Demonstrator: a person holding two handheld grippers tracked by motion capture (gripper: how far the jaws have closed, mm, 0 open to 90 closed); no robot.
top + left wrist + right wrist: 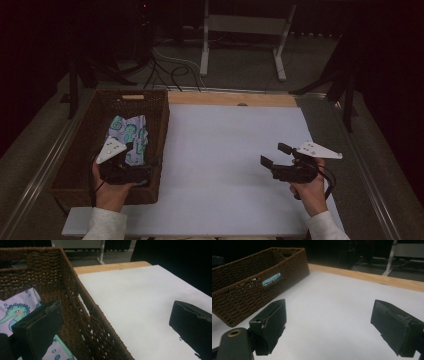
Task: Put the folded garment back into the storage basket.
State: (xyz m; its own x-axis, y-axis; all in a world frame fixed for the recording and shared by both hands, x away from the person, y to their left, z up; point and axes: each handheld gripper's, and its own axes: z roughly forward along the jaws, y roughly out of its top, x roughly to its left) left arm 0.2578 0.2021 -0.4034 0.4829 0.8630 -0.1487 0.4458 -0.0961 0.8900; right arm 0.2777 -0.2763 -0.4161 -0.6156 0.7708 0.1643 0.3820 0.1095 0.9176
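Cloth (131, 135) with a seahorse print lies crumpled on the floor of our wicker basket (159, 127), toward the basket's right wall and about midway along its length. We judge it was dropped there loosely, since it is bunched and not folded. As it lies, its long axis runs from the near end of the basket to the far end, roughly parallel to the table's left edge; a soft heap like this has no clear front, so we cannot say which way it points.

Our left gripper (131, 159) hangs over the near right part of the basket, just above the cloth's near end. Its jaws are spread wide and straddle the right wall: in the left gripper view one jaw sits inside over the cloth (15, 311) and the other out over the white table (140, 302), with the basket (82, 315) wall between them. It grips nothing. We take this as the gripper standing at the rim with the cloth let go, or about to reach in; the pictures do not settle which.

Our right gripper (279, 155) is held low near the table's right edge, well apart from the basket, jaws spread and bare, aimed across the table (332, 312) toward the basket (249, 290). It seems parked clear.
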